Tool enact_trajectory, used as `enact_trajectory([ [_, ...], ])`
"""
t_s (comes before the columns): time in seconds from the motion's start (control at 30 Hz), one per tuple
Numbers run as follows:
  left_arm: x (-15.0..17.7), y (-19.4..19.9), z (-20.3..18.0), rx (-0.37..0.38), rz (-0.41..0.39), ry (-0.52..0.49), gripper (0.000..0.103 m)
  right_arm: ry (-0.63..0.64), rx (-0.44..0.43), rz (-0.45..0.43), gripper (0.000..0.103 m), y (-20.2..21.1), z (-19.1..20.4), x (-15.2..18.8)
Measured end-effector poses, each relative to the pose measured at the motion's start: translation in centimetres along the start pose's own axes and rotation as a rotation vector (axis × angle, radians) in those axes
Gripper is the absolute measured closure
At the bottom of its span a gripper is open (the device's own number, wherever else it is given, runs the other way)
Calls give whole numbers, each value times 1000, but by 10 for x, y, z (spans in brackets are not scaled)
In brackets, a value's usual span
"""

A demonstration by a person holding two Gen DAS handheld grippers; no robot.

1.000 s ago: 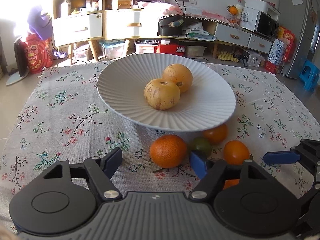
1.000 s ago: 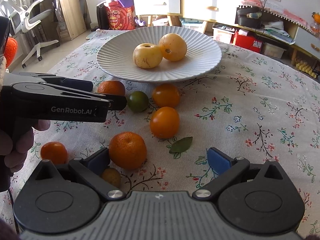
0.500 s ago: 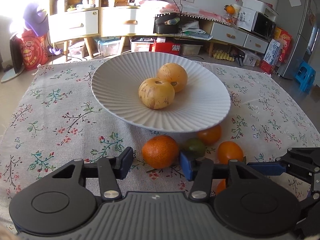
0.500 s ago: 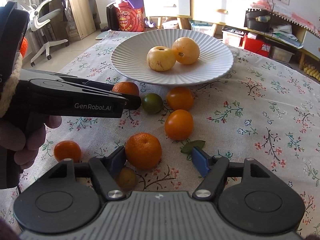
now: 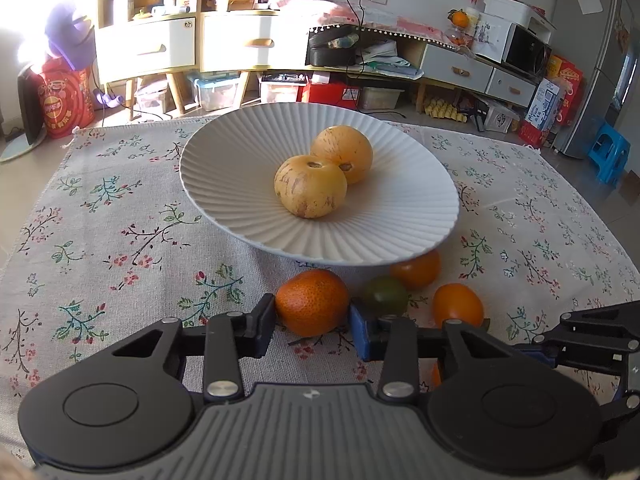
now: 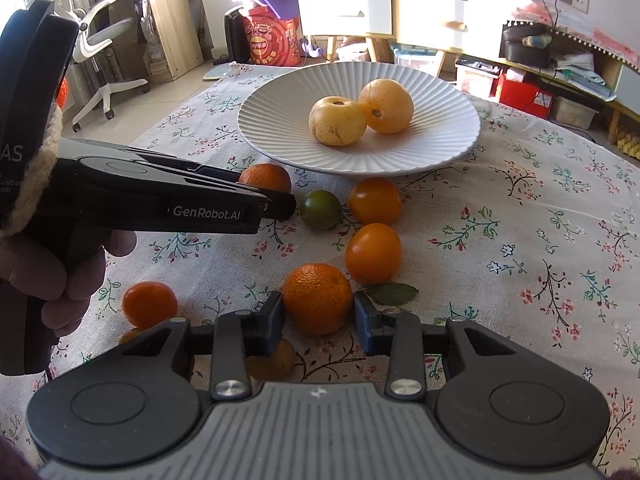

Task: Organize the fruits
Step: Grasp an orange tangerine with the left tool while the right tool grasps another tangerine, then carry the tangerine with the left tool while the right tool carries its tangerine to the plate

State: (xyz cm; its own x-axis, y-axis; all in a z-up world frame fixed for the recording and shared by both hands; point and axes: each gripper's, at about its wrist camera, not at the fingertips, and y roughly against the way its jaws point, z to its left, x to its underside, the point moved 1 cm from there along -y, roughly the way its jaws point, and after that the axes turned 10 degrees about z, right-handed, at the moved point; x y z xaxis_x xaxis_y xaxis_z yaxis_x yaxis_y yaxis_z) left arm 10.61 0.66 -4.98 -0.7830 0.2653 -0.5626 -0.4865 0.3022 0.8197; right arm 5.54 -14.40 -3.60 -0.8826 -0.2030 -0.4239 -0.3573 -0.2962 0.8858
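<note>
A white ribbed plate (image 5: 248, 184) holds two yellow round fruits (image 5: 310, 191); it also shows in the right wrist view (image 6: 440, 136). My left gripper (image 5: 312, 326) has its jaws closed against the sides of an orange mandarin (image 5: 312, 302) on the cloth just in front of the plate. My right gripper (image 6: 318, 318) has its jaws closed against another orange mandarin (image 6: 318, 298). A green fruit (image 6: 320, 210) and two smooth orange fruits (image 6: 374, 200) (image 6: 373, 252) lie between the mandarins and the plate.
A floral tablecloth (image 5: 120, 216) covers the table. A small orange fruit (image 6: 149, 305) and a yellowish fruit (image 6: 272, 360) lie by my right gripper's left finger. A green leaf (image 6: 392, 293) lies on the cloth. Shelves and drawers stand behind the table.
Both grippers have moved forward and their jaws have narrowed from wide open until they touch the sides of their mandarins.
</note>
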Motion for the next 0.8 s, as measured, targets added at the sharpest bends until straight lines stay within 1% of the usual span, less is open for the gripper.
enact_trajectory([
  [0.37,3,4,1,13,5,0,64,-11,-10,-7,71,5,-1,-2],
  [0.57,5,10,2,1,9,-1,65,-15,-13,-26,71,11,-2,-5],
  [0.8,6,18,-1,6,5,0,65,-34,-11,-56,71,19,-10,-11],
])
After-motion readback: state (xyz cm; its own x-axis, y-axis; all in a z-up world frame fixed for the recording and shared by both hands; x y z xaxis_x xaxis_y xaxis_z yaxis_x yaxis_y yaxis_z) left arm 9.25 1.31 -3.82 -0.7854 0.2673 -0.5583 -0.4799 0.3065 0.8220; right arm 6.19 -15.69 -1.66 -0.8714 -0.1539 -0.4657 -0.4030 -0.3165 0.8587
